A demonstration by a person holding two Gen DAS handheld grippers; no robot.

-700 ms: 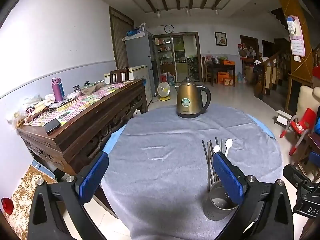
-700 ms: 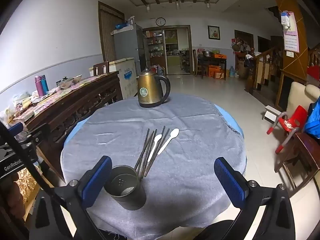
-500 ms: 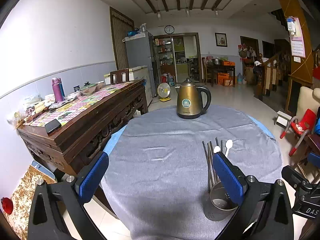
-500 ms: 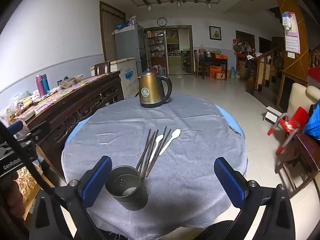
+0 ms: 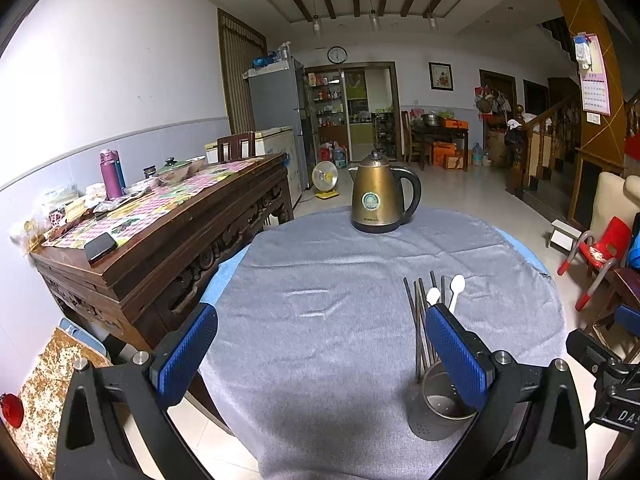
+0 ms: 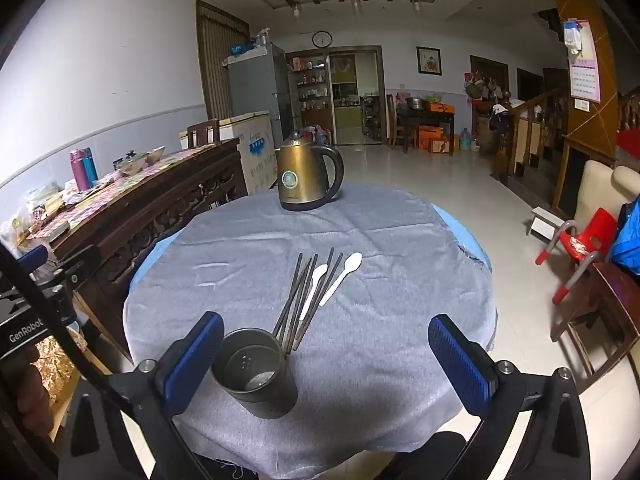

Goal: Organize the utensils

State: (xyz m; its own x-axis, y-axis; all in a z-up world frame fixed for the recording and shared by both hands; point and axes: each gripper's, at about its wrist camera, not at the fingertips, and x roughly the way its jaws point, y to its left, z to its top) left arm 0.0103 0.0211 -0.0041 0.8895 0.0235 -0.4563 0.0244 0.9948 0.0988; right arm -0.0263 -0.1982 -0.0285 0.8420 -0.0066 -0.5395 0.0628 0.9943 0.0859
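Grey cloth [image 6: 384, 344] covers the round table, and near its front edge stands a dull metal utensil cup [image 6: 254, 374] with little drain holes in the bottom. Dark chopsticks [image 6: 306, 294] and two white plastic spoons [image 6: 342, 278] lie fanned out flat just behind it, tips pointing toward the far brass-coloured kettle [image 6: 306, 176]. Left gripper [image 5: 322, 360] and right gripper [image 6: 326, 364] both hang spread wide with nothing in them.
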